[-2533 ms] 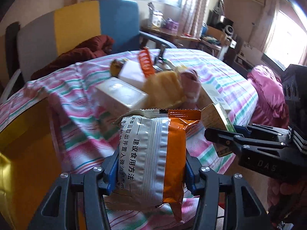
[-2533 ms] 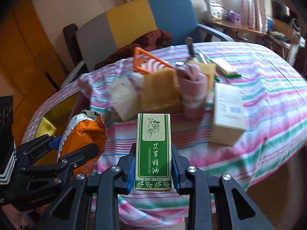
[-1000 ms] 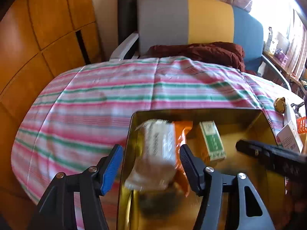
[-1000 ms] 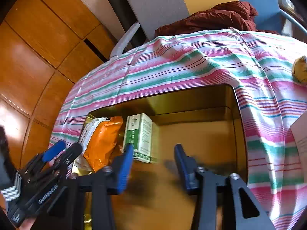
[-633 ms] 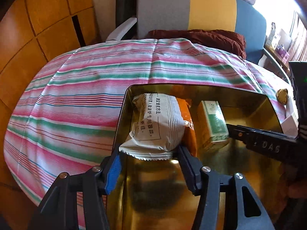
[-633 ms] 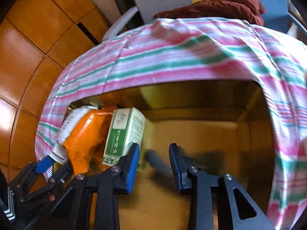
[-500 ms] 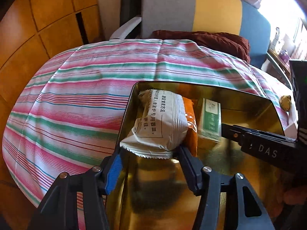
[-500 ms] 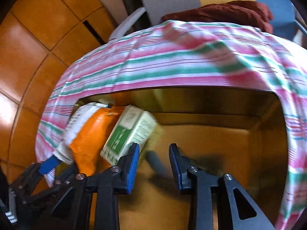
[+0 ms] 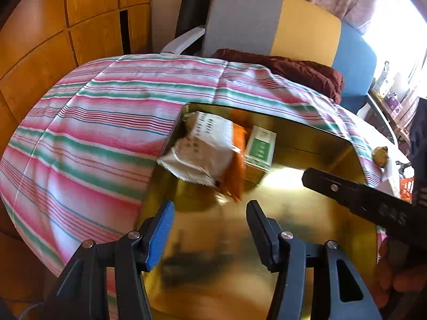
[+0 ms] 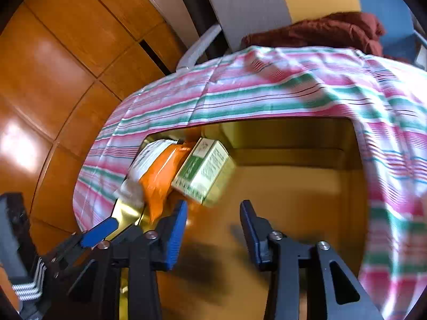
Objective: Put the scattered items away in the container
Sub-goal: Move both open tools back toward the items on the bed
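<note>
A: Since the earlier frames both packages have left the tools: the snack packet (image 9: 205, 152) and the green-and-white box (image 9: 260, 148) were clamped above the table, and now they lie inside the gold container (image 9: 307, 213), in its far left corner

B: Touching each other?

A: Yes, the box leans against the packet's orange side, and the packet's white end rides up over the container's left rim. In the right wrist view the box (image 10: 204, 174) sits tilted, not flat

B: And the tools?

A: The left tool (image 9: 209, 229) has its jaws apart with nothing between them, low over the container floor. The right tool (image 10: 213, 229) is the same, spread and empty, just short of the box

B: So which step is this?

A: I'd say the release is done and the pull-back is in hand. The container sits on the striped cloth (image 9: 93, 138) over the table

B: Next?

A: Probably lifting both tools clear of the rim and swinging back to whatever is left on the table; a small brownish lump (image 9: 380, 154) lies beyond the right rim. The packet overhanging the edge might want a nudge inward
</note>
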